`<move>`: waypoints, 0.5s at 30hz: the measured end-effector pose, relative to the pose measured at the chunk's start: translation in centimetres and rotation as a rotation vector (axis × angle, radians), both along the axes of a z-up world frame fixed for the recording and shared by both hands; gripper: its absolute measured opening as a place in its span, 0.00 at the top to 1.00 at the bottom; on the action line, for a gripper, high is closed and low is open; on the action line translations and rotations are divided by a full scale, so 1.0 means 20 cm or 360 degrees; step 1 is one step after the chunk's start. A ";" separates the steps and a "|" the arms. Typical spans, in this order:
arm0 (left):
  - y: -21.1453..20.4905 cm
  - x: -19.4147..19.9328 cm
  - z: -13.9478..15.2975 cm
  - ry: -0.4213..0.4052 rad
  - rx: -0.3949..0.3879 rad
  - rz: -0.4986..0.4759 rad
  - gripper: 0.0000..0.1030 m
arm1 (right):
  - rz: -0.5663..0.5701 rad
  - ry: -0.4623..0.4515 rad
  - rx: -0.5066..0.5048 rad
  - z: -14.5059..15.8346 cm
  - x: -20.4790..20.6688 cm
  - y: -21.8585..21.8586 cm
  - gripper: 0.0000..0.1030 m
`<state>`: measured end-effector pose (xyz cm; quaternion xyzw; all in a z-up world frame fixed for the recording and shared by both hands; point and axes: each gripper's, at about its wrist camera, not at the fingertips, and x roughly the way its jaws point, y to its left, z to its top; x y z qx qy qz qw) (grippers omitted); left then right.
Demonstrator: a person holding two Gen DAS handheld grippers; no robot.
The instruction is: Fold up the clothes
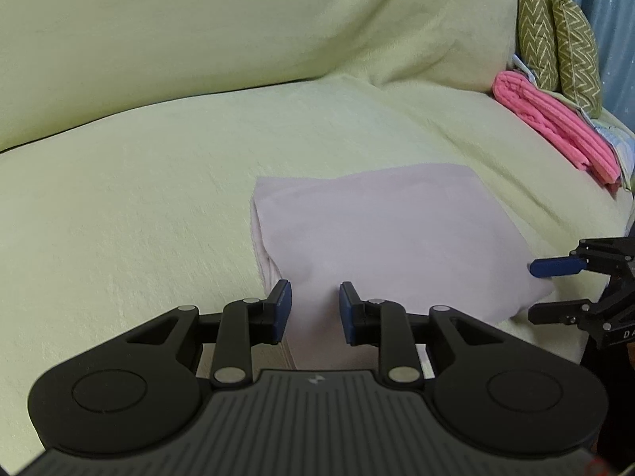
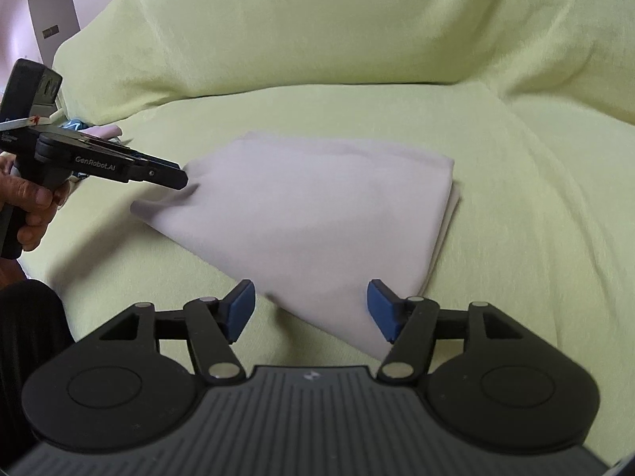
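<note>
A pale lilac cloth (image 1: 389,238), folded into a thick rectangle, lies on the light green sofa seat (image 1: 139,218). My left gripper (image 1: 315,307) stands at its near left edge, jaws narrow, with a thick fold of the cloth filling the gap between the blue pads. In the right wrist view the left gripper (image 2: 180,178) meets the puckered left corner of the cloth (image 2: 317,214). My right gripper (image 2: 311,307) is open wide, with the cloth's near corner lying between its fingers and touching neither. The right gripper (image 1: 543,289) also shows at the cloth's right corner.
A folded pink cloth (image 1: 555,127) and two green zigzag cushions (image 1: 563,39) sit at the sofa's right end. The green backrest (image 2: 357,20) rises behind the seat. A person's hand (image 2: 27,206) holds the left tool, with more small clothes (image 2: 103,131) behind it.
</note>
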<state>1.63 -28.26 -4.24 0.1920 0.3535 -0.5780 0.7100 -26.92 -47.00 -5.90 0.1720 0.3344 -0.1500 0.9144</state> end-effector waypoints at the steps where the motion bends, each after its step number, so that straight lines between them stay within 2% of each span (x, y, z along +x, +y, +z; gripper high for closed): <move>1: 0.01 -0.01 0.00 -0.0006 0.0005 -0.0002 0.71 | -0.0002 0.0007 0.0001 0.00 0.00 0.00 0.42; 4: 0.01 -0.03 -0.01 -0.0059 0.0025 -0.0020 0.67 | -0.0015 0.0030 0.0005 -0.01 -0.01 -0.02 0.42; 6: 0.03 -0.08 0.00 -0.0163 0.0044 -0.0067 0.65 | -0.0028 0.0036 0.0012 -0.01 -0.02 -0.03 0.42; 7: 0.04 -0.10 0.01 -0.0222 0.0054 -0.0095 0.59 | -0.0033 0.0038 0.0010 0.00 -0.03 -0.03 0.42; 9: 0.08 -0.18 0.02 -0.0376 0.0074 -0.0191 0.54 | -0.0035 0.0042 -0.0014 0.02 -0.04 -0.01 0.39; 10: 0.10 -0.22 0.03 -0.0464 0.0088 -0.0264 0.54 | -0.0036 0.0046 -0.0027 0.02 -0.05 -0.01 0.36; 15: 0.18 -0.43 -0.01 -0.0885 0.0151 -0.0586 0.54 | -0.0062 0.0058 -0.0049 0.00 -0.07 0.00 0.36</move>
